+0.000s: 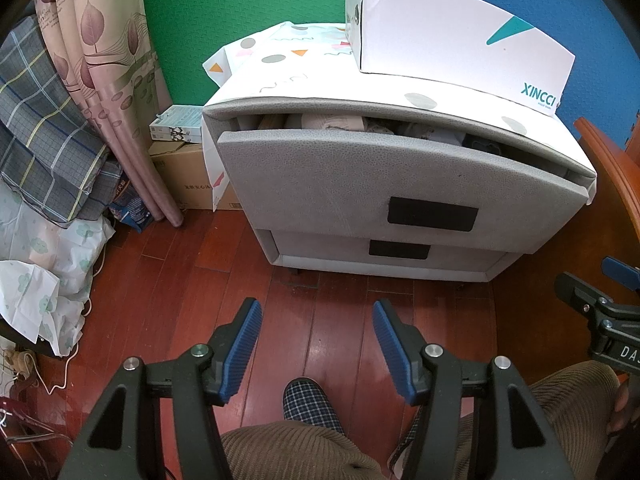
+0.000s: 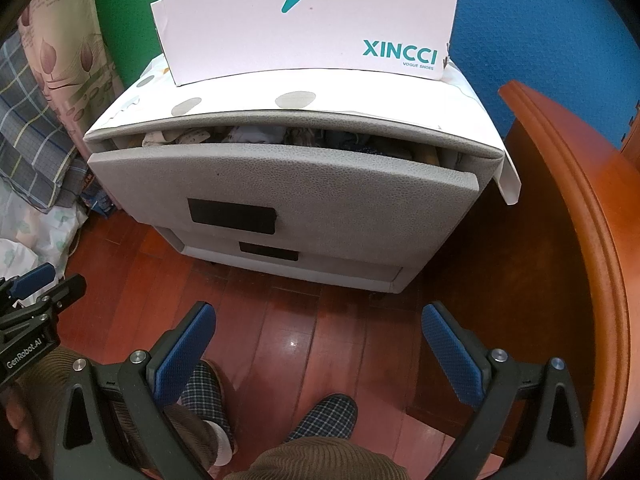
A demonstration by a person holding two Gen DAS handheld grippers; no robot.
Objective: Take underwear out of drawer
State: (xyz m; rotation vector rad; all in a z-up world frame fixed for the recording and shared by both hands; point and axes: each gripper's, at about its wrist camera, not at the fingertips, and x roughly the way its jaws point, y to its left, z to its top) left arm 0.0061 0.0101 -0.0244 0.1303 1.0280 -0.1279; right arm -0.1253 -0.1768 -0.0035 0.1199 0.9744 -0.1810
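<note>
A grey two-drawer nightstand stands on the wooden floor. Its top drawer (image 1: pixel 360 176) (image 2: pixel 280 184) is pulled out a little, and folded clothes (image 1: pixel 344 122) (image 2: pixel 256 136) show through the gap at its top. I cannot single out one piece of underwear. My left gripper (image 1: pixel 316 316) hangs over the floor well in front of the nightstand, jaws apart, nothing between its blue pads. My right gripper (image 2: pixel 320 322) hangs the same way, jaws wider apart and empty. Each gripper shows at the edge of the other's view.
A white shoe box (image 1: pixel 460 36) (image 2: pixel 304 24) sits on the nightstand's patterned cover. A wooden bed frame (image 2: pixel 580 220) curves along the right. Curtain (image 1: pixel 108 80), plaid bedding (image 1: pixel 44 128), cardboard boxes (image 1: pixel 184 172) and plastic bags crowd the left. A person's knees and checked slippers (image 2: pixel 324 416) are below.
</note>
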